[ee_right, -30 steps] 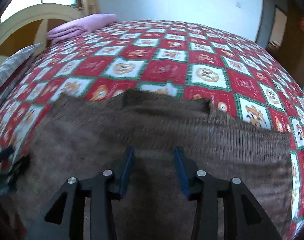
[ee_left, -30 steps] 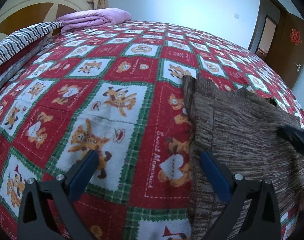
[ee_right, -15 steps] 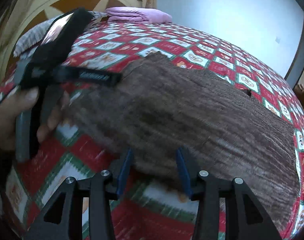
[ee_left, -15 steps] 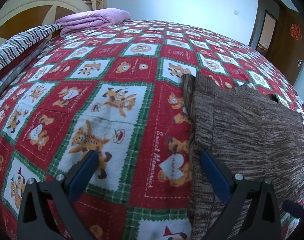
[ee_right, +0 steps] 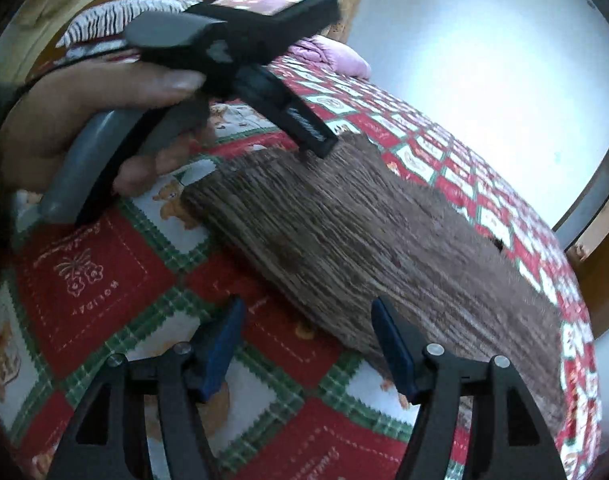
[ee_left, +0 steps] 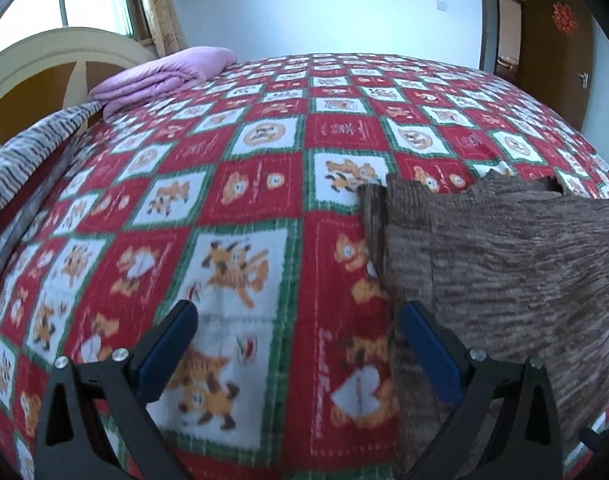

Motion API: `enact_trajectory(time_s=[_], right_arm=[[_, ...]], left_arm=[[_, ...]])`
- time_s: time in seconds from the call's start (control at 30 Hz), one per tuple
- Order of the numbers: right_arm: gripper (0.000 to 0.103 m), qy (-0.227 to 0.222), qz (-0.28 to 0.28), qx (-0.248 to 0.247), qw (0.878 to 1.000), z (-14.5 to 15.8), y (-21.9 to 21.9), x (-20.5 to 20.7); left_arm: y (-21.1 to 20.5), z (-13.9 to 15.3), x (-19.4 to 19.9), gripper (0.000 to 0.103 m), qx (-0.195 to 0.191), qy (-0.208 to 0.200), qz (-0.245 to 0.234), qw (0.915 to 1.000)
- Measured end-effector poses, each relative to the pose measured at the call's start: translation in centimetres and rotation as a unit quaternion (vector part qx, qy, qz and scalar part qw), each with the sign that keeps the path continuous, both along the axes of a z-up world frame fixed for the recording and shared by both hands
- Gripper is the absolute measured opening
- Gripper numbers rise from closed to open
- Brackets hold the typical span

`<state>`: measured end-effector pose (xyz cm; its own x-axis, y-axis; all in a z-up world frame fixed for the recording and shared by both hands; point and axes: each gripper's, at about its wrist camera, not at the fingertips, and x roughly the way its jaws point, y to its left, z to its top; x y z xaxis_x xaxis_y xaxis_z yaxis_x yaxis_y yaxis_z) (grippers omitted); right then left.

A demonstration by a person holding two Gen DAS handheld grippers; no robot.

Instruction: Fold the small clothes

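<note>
A brown knitted garment (ee_left: 516, 264) lies flat on the red, white and green patterned bedspread (ee_left: 240, 216). My left gripper (ee_left: 300, 356) is open and empty, low over the bedspread, with its right finger (ee_left: 428, 356) at the garment's left edge. In the right wrist view the garment (ee_right: 364, 232) stretches from centre to right. My right gripper (ee_right: 308, 344) is open and empty at the garment's near edge. The left gripper's body, held by a hand (ee_right: 84, 120), hovers over the garment's far left end.
A folded purple blanket (ee_left: 164, 76) lies at the head of the bed by a cream headboard (ee_left: 52, 64). A striped pillow (ee_left: 28, 152) sits at the left edge. A brown door (ee_left: 552, 52) stands at the right.
My right gripper swung from over the garment's middle round to its near edge and opened wider. My left gripper lifted slightly and stayed open.
</note>
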<state>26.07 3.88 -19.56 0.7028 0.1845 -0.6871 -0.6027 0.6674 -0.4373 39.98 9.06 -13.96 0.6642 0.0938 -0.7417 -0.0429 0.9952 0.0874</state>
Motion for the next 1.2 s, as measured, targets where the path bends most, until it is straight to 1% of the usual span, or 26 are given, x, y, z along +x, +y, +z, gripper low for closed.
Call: enact_trajectory(time_s=[0.1, 0.2, 0.3, 0.43, 0.5, 0.6, 0.7, 0.73, 0.8, 0.83, 0.87, 0.9, 0.97, 1.0, 1.03, 1.07, 1.1, 1.13, 1.17, 1.2], right_arm=[[0.066, -0.015, 0.007, -0.016, 1.0, 0.0, 1.0, 0.2], [0.066, -0.025, 0.008, -0.017, 1.0, 0.1, 1.8, 0.5], [0.066, -0.019, 0.014, -0.014, 1.0, -0.1, 2.5, 1.1], [0.066, -0.04, 0.024, -0.034, 0.998, -0.6, 4.0, 0.9], [0.066, -0.044, 0.026, -0.036, 0.998, -0.6, 4.5, 0.9], [0.066, -0.043, 0.024, -0.035, 0.998, -0.8, 5.0, 0.9], [0.066, -0.045, 0.024, -0.037, 0.998, -0.9, 5.4, 0.8], [0.066, -0.046, 0.024, -0.039, 0.998, -0.9, 5.6, 0.9], [0.066, -0.047, 0.026, -0.042, 0.998, -0.9, 6.1, 0.8], [0.066, -0.048, 0.026, -0.042, 0.998, -1.0, 6.3, 0.8], [0.066, -0.047, 0.026, -0.042, 0.998, -1.0, 6.4, 0.9], [0.066, -0.046, 0.026, -0.041, 0.998, -1.0, 6.4, 1.2], [0.066, -0.044, 0.027, -0.039, 0.998, -1.0, 6.5, 1.3], [0.063, -0.041, 0.029, -0.038, 0.998, -1.0, 6.6, 1.4], [0.058, -0.038, 0.033, -0.037, 0.998, -1.0, 6.5, 1.4], [0.056, -0.037, 0.038, -0.038, 0.998, -1.1, 6.7, 1.3], [0.051, -0.038, 0.043, -0.041, 0.998, -1.2, 6.9, 0.9], [0.045, -0.038, 0.048, -0.045, 0.997, -1.3, 7.0, 0.9], [0.042, -0.038, 0.052, -0.047, 0.997, -1.4, 7.0, 0.8], [0.036, -0.039, 0.057, -0.051, 0.996, -1.6, 7.1, 0.7]], left_arm=[[-0.1, 0.2, 1.1, 0.103, -0.015, -0.002, -0.016, 0.9997], [-0.1, 0.2, 2.0, 0.103, -0.042, -0.002, -0.025, 0.9988], [-0.3, -0.2, 3.3, 0.103, -0.057, 0.013, -0.033, 0.9978], [-0.3, -0.6, 4.7, 0.103, -0.084, 0.023, -0.042, 0.9954], [-0.1, -0.7, 5.3, 0.102, -0.096, 0.023, -0.044, 0.9941], [-0.5, -0.8, 5.9, 0.096, -0.107, 0.024, -0.057, 0.9923], [-1.1, -1.0, 6.3, 0.09, -0.11, 0.025, -0.075, 0.9908], [-1.3, -1.0, 6.4, 0.086, -0.111, 0.024, -0.082, 0.9902], [-1.5, -1.1, 6.7, 0.084, -0.116, 0.027, -0.09, 0.9888], [-1.4, -1.1, 6.9, 0.079, -0.123, 0.029, -0.093, 0.9876], [-1.3, -1.2, 7.1, 0.07, -0.132, 0.031, -0.098, 0.9859], [-1.2, -1.2, 7.2, 0.067, -0.141, 0.031, -0.102, 0.9843], [-1.2, -1.2, 7.2, 0.056, -0.149, 0.027, -0.106, 0.9828], [-1.3, -1.2, 7.1, 0.053, -0.149, 0.026, -0.11, 0.9823], [-1.4, -1.2, 7.1, 0.044, -0.152, 0.025, -0.115, 0.9813], [-1.5, -1.2, 7.0, 0.034, -0.159, 0.025, -0.122, 0.9794], [-1.6, -1.2, 6.9, 0.031, -0.163, 0.023, -0.127, 0.9781], [-1.6, -1.1, 6.8, 0.019, -0.163, 0.018, -0.127, 0.9782], [-1.5, -1.1, 6.7, 0.012, -0.165, 0.016, -0.125, 0.9782], [-1.3, -1.1, 6.7, 0.012, -0.17, 0.015, -0.123, 0.9777]])
